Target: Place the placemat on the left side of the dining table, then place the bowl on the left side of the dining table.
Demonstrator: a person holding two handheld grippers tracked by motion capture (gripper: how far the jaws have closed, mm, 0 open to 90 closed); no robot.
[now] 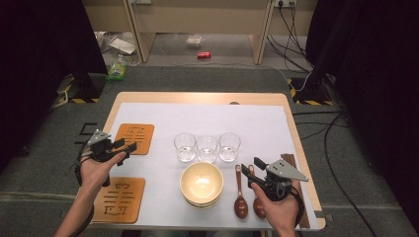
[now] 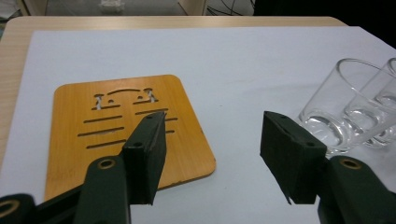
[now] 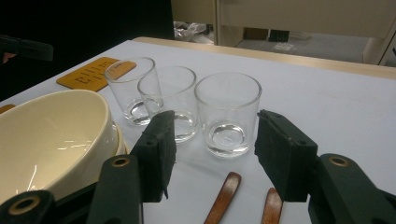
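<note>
**Both grippers released, far coaster lying flat on the counter**

I take the cream bowl [image 1: 201, 183] at the near middle of the counter [image 1: 197, 98] as my landmark. My left gripper [image 1: 122, 145] hangs well to the left of the bowl and a little beyond it, jaws spread wide with nothing between them, just over the near right corner of the far wooden coaster [image 2: 123, 126]. That coaster lies flat on the white sheet, clear of my pads. A second coaster [image 1: 120, 199] lies left of the bowl, nearer to me.

My right gripper [image 1: 251, 165] sits just right of the bowl, jaws also released and empty, pointing toward the three glasses [image 1: 207, 146] that stand in a row just beyond the bowl. Two wooden spoons [image 1: 240, 190] lie side by side between the bowl and my right hand [image 1: 279, 210], their handles reaching toward the glasses.
</note>
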